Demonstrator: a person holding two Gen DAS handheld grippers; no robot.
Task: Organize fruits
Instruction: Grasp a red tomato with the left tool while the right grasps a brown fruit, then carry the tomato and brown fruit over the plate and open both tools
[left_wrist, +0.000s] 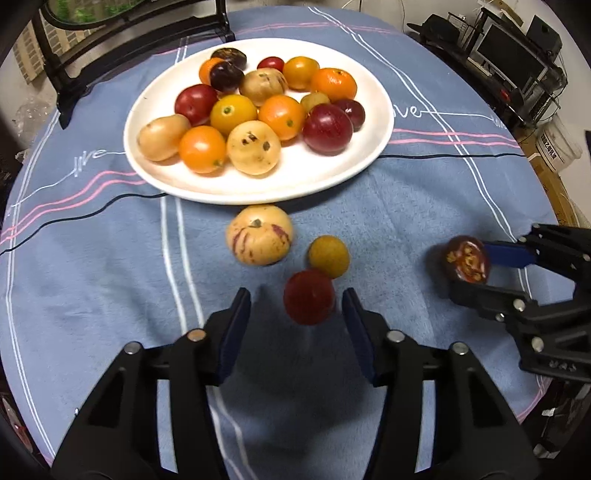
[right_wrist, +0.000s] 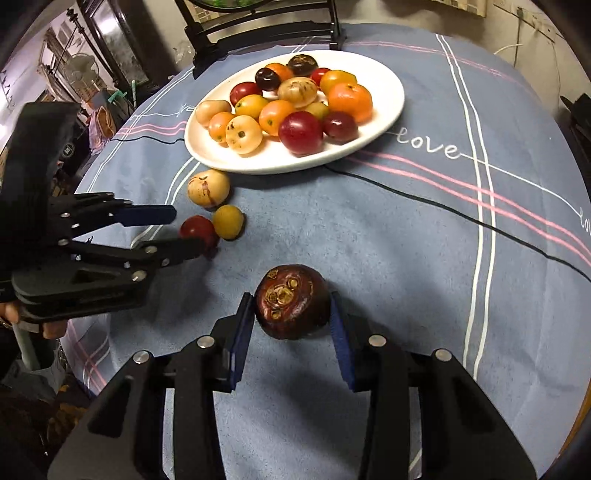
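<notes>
A white plate (left_wrist: 332, 177) at the table's far middle holds several orange, red, tan and dark fruits; it also shows in the right wrist view (right_wrist: 384, 122). On the cloth in front of it lie a tan striped fruit (left_wrist: 259, 240), a yellow-brown fruit (left_wrist: 328, 256) and a red fruit (left_wrist: 308, 296). My left gripper (left_wrist: 295, 306) is open, its fingers on either side of the red fruit (right_wrist: 197, 230). My right gripper (right_wrist: 291, 317) is shut on a dark purple mangosteen (right_wrist: 291, 301), also visible in the left wrist view (left_wrist: 467, 259).
The round table wears a blue cloth (left_wrist: 406, 206) with white and pink stripes. A black chair (right_wrist: 258, 29) stands behind the plate. Shelves and boxes (left_wrist: 517, 55) crowd the room to the right of the table.
</notes>
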